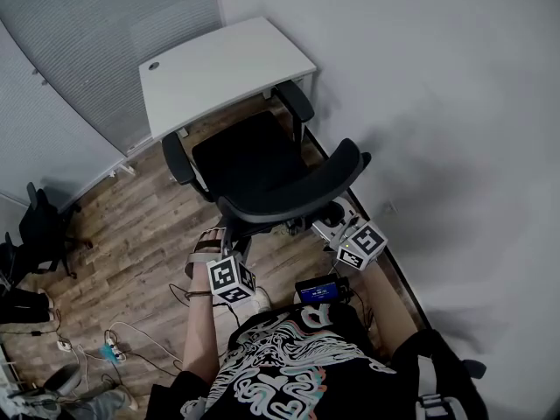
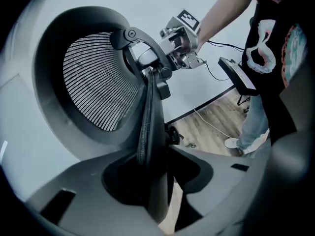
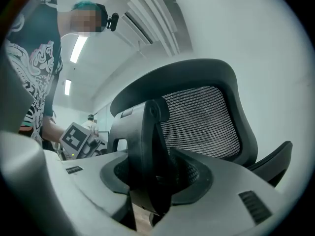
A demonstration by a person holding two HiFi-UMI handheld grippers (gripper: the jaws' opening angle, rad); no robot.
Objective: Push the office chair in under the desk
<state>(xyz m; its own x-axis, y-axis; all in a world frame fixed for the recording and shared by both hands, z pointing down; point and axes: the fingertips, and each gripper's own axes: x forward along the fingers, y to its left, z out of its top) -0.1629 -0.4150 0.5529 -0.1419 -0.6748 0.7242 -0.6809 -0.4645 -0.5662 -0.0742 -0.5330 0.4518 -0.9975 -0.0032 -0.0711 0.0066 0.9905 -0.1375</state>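
Head view. The chair (image 1: 249, 160) stands on the wood floor (image 1: 131, 234) just before the desk (image 1: 219, 64), facing it. Its seat lies almost wholly outside the desk's edge and its backrest (image 1: 297, 186) is turned to the person. The push appears to be at its start.

Gripper views. The left tool (image 2: 157, 181) is clenched on the left strut (image 2: 150, 112) behind the backrest. The right tool (image 3: 147, 181) is clenched likewise on the right strut (image 3: 145, 146).

Step in hand: drive the chair forward. Both tools should press evenly, since an unequal push would probably swivel the seat. The chair sits slightly askew to the desk, so a small correction seems needed for both armrests (image 1: 175, 157) to clear the top. The wall (image 1: 437, 103) is near on the right, which leaves little room to swing that way. The push should be low and level, or the backrest may recline rather than roll the chair.

Not shown: the base and castors, covered by the seat, and the space under the desk, covered by its top. The tool tips are masked by the backrest in the head view. Pad contact lies in shadow.
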